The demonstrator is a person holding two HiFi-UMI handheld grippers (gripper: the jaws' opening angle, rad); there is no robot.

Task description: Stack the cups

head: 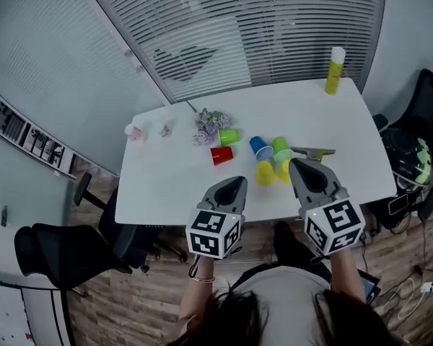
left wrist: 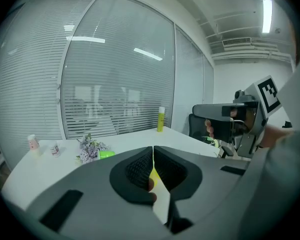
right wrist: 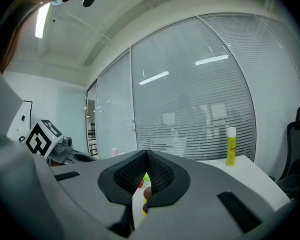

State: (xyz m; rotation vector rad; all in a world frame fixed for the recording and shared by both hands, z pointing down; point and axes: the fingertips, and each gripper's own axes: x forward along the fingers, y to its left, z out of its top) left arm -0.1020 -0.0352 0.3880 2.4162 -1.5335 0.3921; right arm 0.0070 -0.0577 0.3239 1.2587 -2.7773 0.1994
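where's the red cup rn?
Head view: the red cup sits on the white table, slightly left of centre, just nearer the person than the green cup beside the flower bunch, left of the blue cup.

Cups (head: 265, 171): cluster partly covered by the right gripper (head: 294, 163), count unclear. Small items (head: 133, 132) at the table (head: 166, 186) corner: too small to identify, possibly bottles. Person (head: 274, 301): cropped by bottom edge.
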